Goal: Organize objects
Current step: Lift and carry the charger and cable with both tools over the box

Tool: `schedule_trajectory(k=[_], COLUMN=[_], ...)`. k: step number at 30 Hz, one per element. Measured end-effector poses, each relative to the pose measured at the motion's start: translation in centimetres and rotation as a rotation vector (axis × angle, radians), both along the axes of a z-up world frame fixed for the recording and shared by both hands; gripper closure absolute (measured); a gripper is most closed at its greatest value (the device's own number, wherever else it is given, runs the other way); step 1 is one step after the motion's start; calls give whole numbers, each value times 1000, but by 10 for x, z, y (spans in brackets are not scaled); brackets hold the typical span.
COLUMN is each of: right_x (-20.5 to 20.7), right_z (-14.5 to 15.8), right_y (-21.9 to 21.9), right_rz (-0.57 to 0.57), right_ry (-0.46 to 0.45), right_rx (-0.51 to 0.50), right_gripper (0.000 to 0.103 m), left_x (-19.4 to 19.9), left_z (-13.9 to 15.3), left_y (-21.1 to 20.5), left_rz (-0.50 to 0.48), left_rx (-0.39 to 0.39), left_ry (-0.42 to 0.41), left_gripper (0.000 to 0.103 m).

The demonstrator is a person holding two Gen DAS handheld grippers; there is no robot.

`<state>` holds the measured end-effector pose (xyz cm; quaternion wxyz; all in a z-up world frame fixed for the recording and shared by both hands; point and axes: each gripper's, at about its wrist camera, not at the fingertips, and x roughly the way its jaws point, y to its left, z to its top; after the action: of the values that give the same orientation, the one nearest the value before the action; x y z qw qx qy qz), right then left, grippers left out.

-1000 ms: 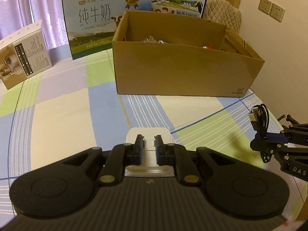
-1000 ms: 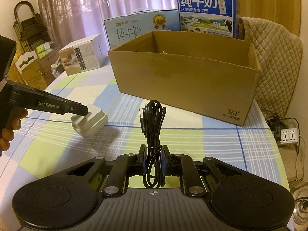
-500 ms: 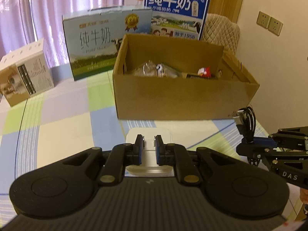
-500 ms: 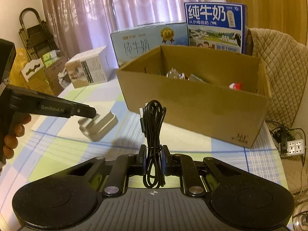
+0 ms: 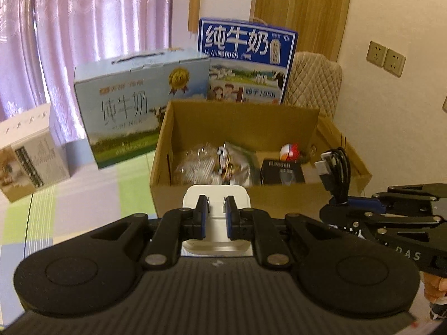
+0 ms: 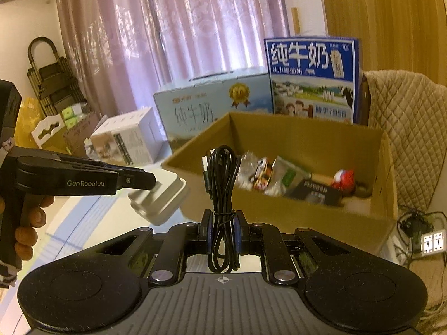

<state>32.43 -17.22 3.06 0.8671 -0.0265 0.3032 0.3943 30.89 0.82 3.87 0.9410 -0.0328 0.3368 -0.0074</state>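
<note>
Milk cartons (image 5: pixel 245 61) reading "纯牛奶" stand behind the cardboard box (image 5: pixel 223 195); left claw (image 5: pixel 216 209) grips a white charger (image 5: pixel 216 195) before it. "GenRobot.AI" marks that claw's side; right claw (image 6: pixel 222 224), tilted down, pinches a coiled black cable (image 6: pixel 223 184) near the box.

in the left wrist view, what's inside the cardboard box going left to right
Inside the cardboard box, left to right: clear crinkly bag → green and silver packet → black box → red and white toy, which lies farther back, above the black box's right part.
</note>
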Motion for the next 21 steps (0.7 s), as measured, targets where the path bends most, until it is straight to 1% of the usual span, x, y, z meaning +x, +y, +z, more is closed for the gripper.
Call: schedule_trajectory(k=[11, 16, 21], right_x=[44, 63, 80], right_z=[20, 22, 20], right_y=[7, 11, 14], right_rz=[-48, -70, -91], right_ry=[-36, -48, -37], right_rx=[27, 32, 34], right_gripper=[92, 92, 92], left_x=[45, 65, 83], left_z=[16, 19, 15], left_y=[0, 2, 5], left_rz=[2, 6, 9], left_rx=[24, 29, 27], left_ry=[-45, -51, -43], left_gripper=[93, 93, 93])
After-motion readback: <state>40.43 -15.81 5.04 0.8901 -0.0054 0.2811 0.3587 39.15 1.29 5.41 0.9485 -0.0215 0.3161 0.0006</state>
